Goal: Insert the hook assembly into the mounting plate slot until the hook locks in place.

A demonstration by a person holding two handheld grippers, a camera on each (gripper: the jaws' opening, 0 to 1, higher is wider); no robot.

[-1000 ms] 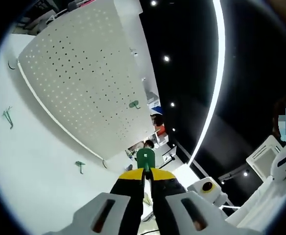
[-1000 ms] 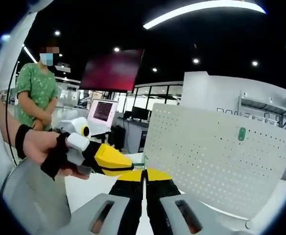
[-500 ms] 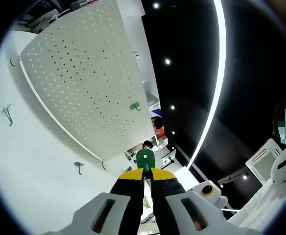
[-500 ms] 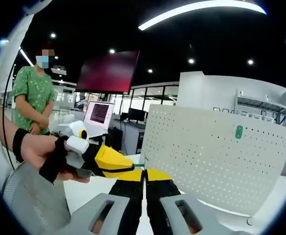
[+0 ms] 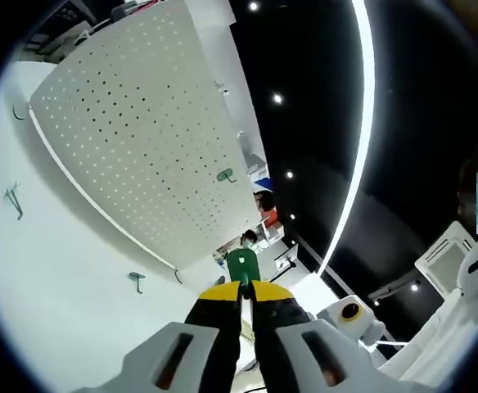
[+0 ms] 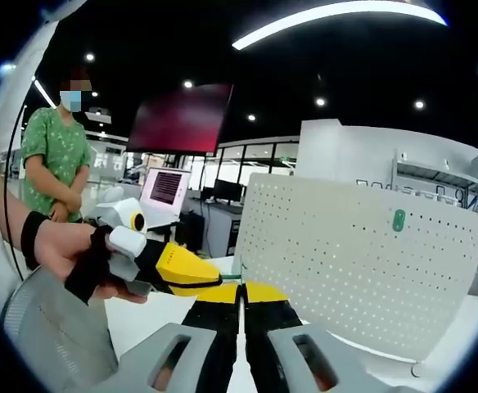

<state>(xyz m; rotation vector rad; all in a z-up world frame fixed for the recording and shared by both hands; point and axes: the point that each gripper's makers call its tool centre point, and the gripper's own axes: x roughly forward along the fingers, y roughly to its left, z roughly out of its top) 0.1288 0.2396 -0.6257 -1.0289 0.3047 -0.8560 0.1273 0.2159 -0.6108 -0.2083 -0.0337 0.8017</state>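
Though well short of pegboard [image 5: 141, 131], green hook [image 5: 242, 266] (clamped in left gripper [image 5: 245, 288]).

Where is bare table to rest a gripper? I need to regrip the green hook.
In the left gripper view, bare white table lies in front of the pegboard, between two loose green hooks. Near the left gripper, holding a green hook, it is more crowded.

Right gripper [image 6: 241, 295] jaws pressed together at six o'clock; left gripper [image 6: 223, 279] alongside; pegboard [image 6: 362, 262] at three o'clock carries a green hook [image 6: 399, 220].
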